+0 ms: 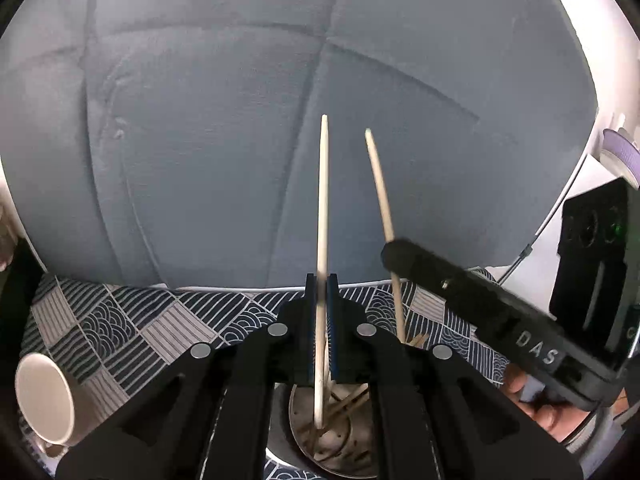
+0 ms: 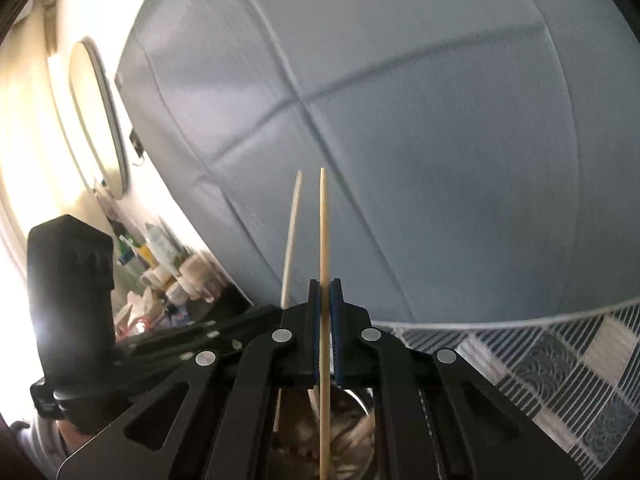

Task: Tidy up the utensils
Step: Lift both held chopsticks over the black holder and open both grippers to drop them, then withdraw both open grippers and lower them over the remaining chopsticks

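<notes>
My left gripper (image 1: 322,280) is shut on a pale wooden chopstick (image 1: 323,200) that stands nearly upright, its lower end down in a perforated metal utensil holder (image 1: 304,412). My right gripper (image 1: 394,254) comes in from the right, shut on a second chopstick (image 1: 380,192) that tilts slightly left. In the right wrist view the right gripper (image 2: 325,286) clamps its chopstick (image 2: 323,232), and the left gripper's chopstick (image 2: 291,236) stands just to its left. The holder (image 2: 360,400) lies below with several wooden utensils inside.
A white mug (image 1: 44,396) sits at the lower left on a patterned blue-and-grey tablecloth (image 1: 120,320). A grey-blue padded panel (image 1: 240,140) rises behind the table. A shelf of bottles (image 2: 160,256) and an oval mirror (image 2: 100,120) are at the left.
</notes>
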Action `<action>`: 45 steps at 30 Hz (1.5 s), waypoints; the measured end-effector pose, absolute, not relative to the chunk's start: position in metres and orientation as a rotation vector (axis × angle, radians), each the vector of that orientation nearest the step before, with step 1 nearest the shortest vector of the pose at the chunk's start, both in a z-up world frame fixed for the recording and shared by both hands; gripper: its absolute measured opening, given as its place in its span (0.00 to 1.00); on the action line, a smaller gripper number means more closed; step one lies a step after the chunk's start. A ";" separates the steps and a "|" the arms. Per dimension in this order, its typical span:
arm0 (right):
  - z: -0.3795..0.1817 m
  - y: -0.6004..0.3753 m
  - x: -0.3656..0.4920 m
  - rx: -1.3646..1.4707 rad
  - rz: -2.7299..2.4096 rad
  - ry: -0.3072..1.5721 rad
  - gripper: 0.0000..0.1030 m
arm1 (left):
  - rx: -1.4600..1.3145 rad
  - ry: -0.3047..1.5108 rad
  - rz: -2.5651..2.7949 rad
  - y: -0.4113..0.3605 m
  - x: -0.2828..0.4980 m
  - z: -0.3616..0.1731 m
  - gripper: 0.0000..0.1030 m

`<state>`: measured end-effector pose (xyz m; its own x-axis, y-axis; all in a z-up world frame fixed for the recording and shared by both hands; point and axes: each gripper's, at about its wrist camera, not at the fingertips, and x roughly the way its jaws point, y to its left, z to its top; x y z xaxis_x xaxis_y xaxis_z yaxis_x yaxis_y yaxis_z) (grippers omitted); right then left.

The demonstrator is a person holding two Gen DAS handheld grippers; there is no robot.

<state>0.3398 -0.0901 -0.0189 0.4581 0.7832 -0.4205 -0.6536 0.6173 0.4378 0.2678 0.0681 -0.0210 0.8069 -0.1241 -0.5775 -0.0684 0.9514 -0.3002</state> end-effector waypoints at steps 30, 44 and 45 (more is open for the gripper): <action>0.005 -0.136 0.271 0.164 0.860 0.601 0.37 | -0.320 0.519 0.053 0.070 0.184 -0.009 0.39; 0.013 -0.177 0.240 0.100 0.750 0.636 0.83 | -0.223 0.614 0.114 0.062 0.155 -0.014 0.94; 0.008 -0.180 0.238 0.089 0.739 0.654 0.83 | -0.217 0.632 0.113 0.062 0.154 -0.020 0.94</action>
<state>0.2383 -0.1797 0.0080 0.5515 0.6508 -0.5218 -0.5970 0.7448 0.2980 0.1542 0.0618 -0.0203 0.8018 0.0390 -0.5963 -0.1707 0.9712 -0.1660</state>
